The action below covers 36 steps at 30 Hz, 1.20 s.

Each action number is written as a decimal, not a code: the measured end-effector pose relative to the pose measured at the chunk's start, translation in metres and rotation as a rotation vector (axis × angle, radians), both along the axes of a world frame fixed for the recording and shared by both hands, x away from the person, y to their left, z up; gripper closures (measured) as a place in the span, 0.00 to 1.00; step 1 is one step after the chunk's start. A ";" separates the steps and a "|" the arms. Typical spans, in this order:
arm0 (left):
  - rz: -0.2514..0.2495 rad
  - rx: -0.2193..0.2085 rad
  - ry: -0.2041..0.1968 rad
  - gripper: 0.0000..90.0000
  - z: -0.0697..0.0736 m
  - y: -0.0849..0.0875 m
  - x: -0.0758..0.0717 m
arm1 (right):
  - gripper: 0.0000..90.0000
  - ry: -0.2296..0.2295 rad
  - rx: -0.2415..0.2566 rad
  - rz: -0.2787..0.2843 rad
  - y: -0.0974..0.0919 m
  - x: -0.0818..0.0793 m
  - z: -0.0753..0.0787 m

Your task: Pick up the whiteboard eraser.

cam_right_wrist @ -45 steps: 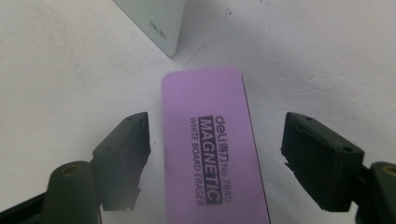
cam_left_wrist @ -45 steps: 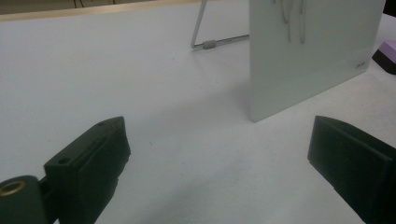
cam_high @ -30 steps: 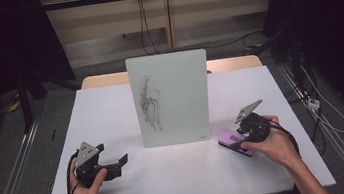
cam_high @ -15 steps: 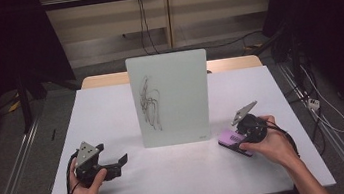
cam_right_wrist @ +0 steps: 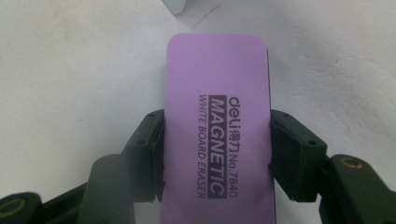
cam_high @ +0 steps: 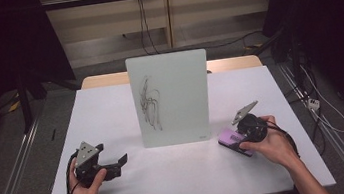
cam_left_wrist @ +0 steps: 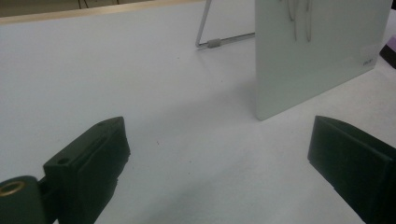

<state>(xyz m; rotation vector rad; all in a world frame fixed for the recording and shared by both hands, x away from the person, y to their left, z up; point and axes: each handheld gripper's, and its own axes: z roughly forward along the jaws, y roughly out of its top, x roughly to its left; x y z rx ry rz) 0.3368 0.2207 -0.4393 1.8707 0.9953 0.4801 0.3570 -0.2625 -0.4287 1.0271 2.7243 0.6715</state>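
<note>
Right hand-held gripper [cam_right_wrist: 217,154] pinches a purple whiteboard eraser [cam_right_wrist: 217,135].
Left hand-held gripper [cam_left_wrist: 219,163] rests spread on the white tabletop [cam_high: 111,110] near the scribbled whiteboard [cam_high: 170,97].

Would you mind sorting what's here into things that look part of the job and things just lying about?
In use:
- purple eraser, clamped by right gripper
- scribbled whiteboard
- left gripper, open

Lying about:
- cables on the floor
- white plug

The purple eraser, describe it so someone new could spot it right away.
On the white table, look right of the upright whiteboard, near its bottom corner. There the right gripper grips a flat purple eraser, the scene's sole coloured item, printed "MAGNETIC WHITE BOARD ERASER".
</note>
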 end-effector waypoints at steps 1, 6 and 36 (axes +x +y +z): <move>-0.002 0.002 -0.002 0.05 0.000 0.000 0.000 | 0.46 0.001 0.007 -0.005 -0.001 0.000 0.000; -0.006 0.010 -0.002 0.05 0.000 0.000 0.000 | 0.46 -0.013 0.054 -0.033 -0.006 -0.001 0.002; 0.009 -0.005 0.000 0.05 0.000 0.004 -0.001 | 0.46 -0.219 0.257 0.026 0.003 -0.023 0.038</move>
